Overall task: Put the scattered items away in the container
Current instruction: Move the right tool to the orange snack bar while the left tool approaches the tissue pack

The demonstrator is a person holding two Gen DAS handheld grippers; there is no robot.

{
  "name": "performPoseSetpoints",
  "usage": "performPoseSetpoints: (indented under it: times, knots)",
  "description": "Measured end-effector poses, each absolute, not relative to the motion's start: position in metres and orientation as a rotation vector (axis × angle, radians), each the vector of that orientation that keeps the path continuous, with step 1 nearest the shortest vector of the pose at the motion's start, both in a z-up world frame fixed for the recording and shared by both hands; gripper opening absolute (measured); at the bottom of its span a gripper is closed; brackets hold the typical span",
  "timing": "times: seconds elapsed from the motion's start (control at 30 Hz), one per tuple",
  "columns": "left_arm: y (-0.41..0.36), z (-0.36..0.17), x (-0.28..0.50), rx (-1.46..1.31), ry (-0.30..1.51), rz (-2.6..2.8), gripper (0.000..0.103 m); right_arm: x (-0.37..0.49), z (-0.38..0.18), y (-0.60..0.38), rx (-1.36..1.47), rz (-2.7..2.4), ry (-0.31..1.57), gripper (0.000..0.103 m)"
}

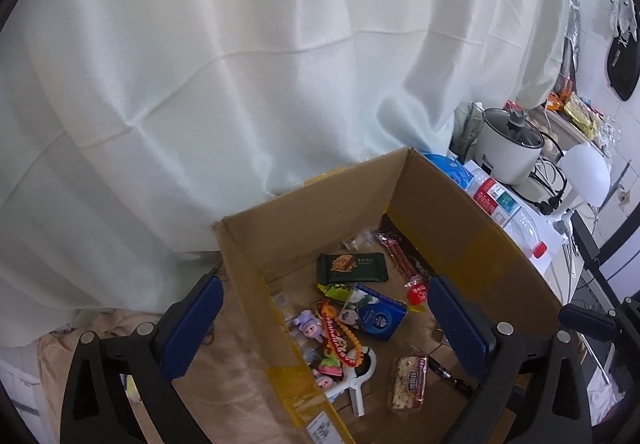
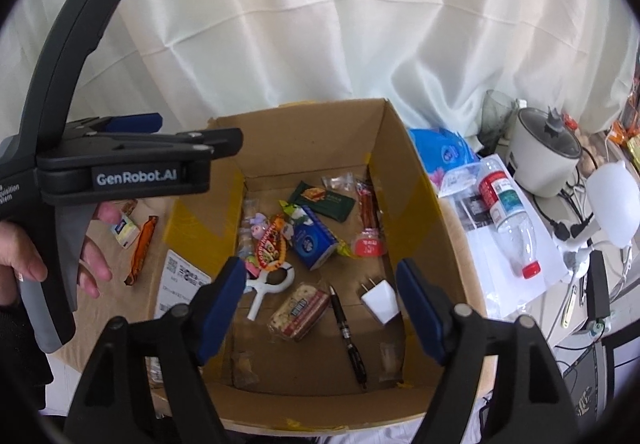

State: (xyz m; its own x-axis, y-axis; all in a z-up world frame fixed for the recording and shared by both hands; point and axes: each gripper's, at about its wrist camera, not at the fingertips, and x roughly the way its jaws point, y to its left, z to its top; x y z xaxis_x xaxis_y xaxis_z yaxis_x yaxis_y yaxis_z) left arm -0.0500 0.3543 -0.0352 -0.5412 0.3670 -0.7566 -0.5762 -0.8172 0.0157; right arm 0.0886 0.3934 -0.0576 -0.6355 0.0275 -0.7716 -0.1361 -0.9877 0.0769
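Note:
An open cardboard box (image 2: 300, 109) holds several items: a green wafer packet (image 2: 322, 199), a blue carton (image 2: 312, 240), a nougat bar (image 2: 298, 310), a black pen (image 2: 348, 332), a white plug (image 2: 380, 300), a white clip (image 2: 268, 284) and a beaded toy (image 2: 272, 240). My right gripper (image 2: 322, 304) hangs open above the box's near half, holding nothing. A hand holds my left gripper (image 2: 198, 128) over the box's left wall. It is open and empty (image 1: 328, 324), straddling the box wall (image 1: 256, 276). A small yellow packet (image 2: 125, 230) and an orange wrapper (image 2: 140, 248) lie outside, left of the box.
To the right of the box lie a plastic water bottle (image 2: 506, 219) on white paper, a blue pack (image 2: 440, 147), a white rice cooker (image 2: 546, 151), cables and a white lamp-like object (image 2: 612, 203). A white curtain (image 2: 320, 23) hangs close behind.

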Motion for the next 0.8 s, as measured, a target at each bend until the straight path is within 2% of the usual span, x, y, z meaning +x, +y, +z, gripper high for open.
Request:
performPoseSetpoints:
  times: [0.2,0.43,0.8]
  knots:
    - [0.298,-0.013,-0.051,-1.04,0.276,2.414,0.102,0.076,-0.039,0.359,-1.268,2.839,0.133,0.081]
    - [0.182,0.0,-0.054,-1.066,0.182,2.584,0.102,0.055,-0.019,0.296,-1.247,2.973,0.127,0.081]
    - [0.013,-0.047,-0.044,-1.297,-0.019,2.753,0.103,0.027,-0.038,0.186,-1.376,3.084,0.095,0.082]
